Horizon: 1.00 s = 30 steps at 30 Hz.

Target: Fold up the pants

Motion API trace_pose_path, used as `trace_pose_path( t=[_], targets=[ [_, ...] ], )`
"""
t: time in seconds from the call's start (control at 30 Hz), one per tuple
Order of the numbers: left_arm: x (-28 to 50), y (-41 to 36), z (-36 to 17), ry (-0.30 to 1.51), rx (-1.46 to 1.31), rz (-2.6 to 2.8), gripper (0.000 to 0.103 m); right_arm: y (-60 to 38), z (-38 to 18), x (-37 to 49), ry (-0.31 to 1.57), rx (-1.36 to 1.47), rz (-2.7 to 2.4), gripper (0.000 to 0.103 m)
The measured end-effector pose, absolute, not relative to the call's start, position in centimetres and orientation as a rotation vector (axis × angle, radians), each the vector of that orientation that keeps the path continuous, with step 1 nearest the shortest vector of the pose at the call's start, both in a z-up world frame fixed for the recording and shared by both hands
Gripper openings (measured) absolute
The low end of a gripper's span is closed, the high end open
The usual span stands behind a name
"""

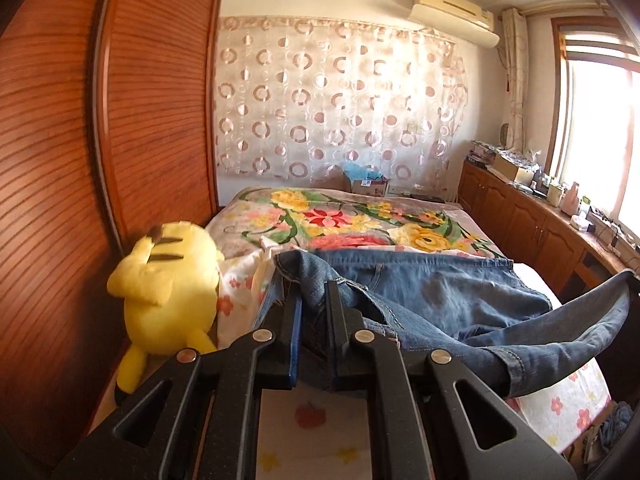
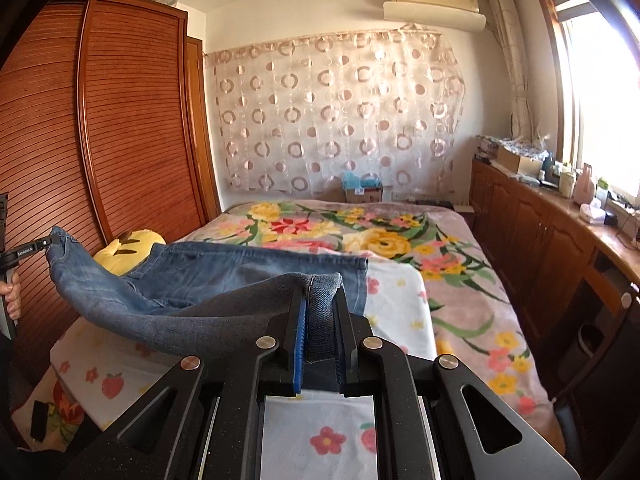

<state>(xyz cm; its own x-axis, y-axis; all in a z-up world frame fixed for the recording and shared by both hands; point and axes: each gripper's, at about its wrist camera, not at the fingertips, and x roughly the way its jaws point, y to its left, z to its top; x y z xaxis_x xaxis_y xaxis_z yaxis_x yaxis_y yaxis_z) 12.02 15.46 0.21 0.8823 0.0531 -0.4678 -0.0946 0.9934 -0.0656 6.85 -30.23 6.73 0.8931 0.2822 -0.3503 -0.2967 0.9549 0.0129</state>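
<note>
L gripper [image 1: 314, 304]: clamped on denim at one end of the jeans [image 1: 440, 296], cloth bunched betw the pads.
R gripper [image 2: 320, 308]: clamped on a hemmed end of the jeans, fabric pinched betw the pads.
Jeans: near edge lifted off the bed [image 2: 460, 280], slung betw the 2 grippers; far part lies flat on the white flowered sheet [image 2: 400, 304].
Which end is waist vs cuff: prob waist at L, but the folds hide it.
Step (judged): carry the lifted edge fwd over the flat part. Keep both ends level, cloth taut, line up edges before letting go.
Count: 1 jeans, 2 grippers, 1 hand [image 2: 12, 292] seen, 1 yellow plush [image 1: 168, 276], 1 wardrobe [image 2: 132, 120], 1 AC unit [image 2: 434, 4].
</note>
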Motion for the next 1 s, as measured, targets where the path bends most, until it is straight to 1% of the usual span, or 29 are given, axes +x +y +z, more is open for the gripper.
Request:
trace_pose_path(
  t=[0.17, 0.4, 0.5, 0.8, 0.9, 1.0],
  targets=[
    [15.3, 14.8, 0.7, 0.492, -0.023, 0.087, 0.011, -29.6, 5.9, 8.8, 0.349, -0.059, 0.276, 0.012],
    [18.2, 14.8, -0.5, 0.521, -0.021, 0.086, 0.011, -28.5, 2.8, 13.0, 0.413, -0.057, 0.258, 0.012],
    [19.3, 14.7, -0.2, 0.519, -0.009, 0.085, 0.01, -28.4, 3.5, 14.0, 0.416, -0.041, 0.269, 0.012],
    [23.5, 14.5, 3.3, 0.474, 0.003, 0.08, 0.01, -29.4, 7.0, 17.1, 0.385, -0.051, 0.295, 0.012],
    [25.9, 14.6, 3.1, 0.482, 0.023, 0.087, 0.01, -29.1, 7.2, 19.4, 0.383, -0.069, 0.287, 0.012],
    [28.2, 14.4, 1.6, 0.51, 0.051, 0.09, 0.01, -28.4, 5.7, 21.8, 0.421, -0.077, 0.285, 0.012]
  ],
)
